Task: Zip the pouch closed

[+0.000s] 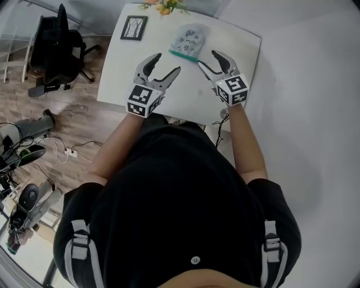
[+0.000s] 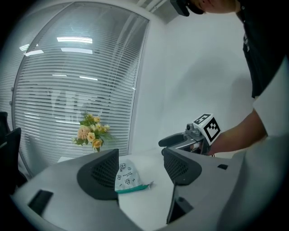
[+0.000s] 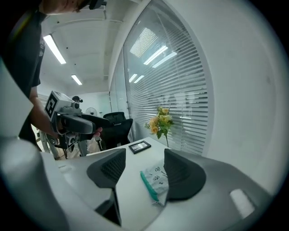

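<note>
Grey jaws of the left gripper (image 1: 169,63) and right gripper (image 1: 207,58) stood spread, gripping nothing, over the white table (image 1: 118,84). The pouch (image 1: 189,38) lay just beyond them, its teal zipper edge (image 1: 184,55) nearest.

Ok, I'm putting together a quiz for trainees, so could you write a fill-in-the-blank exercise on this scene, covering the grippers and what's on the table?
1. The left gripper and the right gripper both have their jaws ____.
2. The pouch lies on the white ____.
3. Beyond the pouch, at the far edge, stands a bunch of ____.

Missing words: open; table; flowers.
</note>
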A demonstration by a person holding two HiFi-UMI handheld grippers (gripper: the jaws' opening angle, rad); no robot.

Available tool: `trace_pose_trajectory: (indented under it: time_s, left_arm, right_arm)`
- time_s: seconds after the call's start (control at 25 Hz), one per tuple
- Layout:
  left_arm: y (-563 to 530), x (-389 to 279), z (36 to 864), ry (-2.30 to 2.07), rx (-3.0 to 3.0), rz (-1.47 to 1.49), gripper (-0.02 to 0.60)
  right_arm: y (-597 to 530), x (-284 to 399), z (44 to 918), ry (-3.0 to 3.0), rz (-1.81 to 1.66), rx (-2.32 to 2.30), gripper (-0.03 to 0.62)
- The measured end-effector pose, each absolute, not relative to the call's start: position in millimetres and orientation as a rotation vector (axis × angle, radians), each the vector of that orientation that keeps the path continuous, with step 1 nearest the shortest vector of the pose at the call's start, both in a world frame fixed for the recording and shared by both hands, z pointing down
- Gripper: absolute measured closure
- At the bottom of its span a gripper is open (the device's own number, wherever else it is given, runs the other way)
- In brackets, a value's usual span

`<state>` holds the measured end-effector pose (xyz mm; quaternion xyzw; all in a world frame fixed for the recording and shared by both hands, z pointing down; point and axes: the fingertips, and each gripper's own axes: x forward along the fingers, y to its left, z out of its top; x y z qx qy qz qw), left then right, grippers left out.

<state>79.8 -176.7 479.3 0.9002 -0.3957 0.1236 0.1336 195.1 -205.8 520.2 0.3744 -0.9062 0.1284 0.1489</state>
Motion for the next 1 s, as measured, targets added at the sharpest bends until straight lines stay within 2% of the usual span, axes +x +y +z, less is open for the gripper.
trace_pose_trajectory:
  time_s: [0.4, 1.0]
  left_arm:
    - [-173, 118, 542, -1.122, 2.521, 0.483, 0.268]
    - [-191, 157, 652, -0.906, 2.371, 0.695, 0.304]
  right_arm:
    - [-216, 230, 597, -2.471, 0.366, 0.924, 0.373]
    - [-218, 228, 714, -2.21, 0.382, 0.626, 0.425]
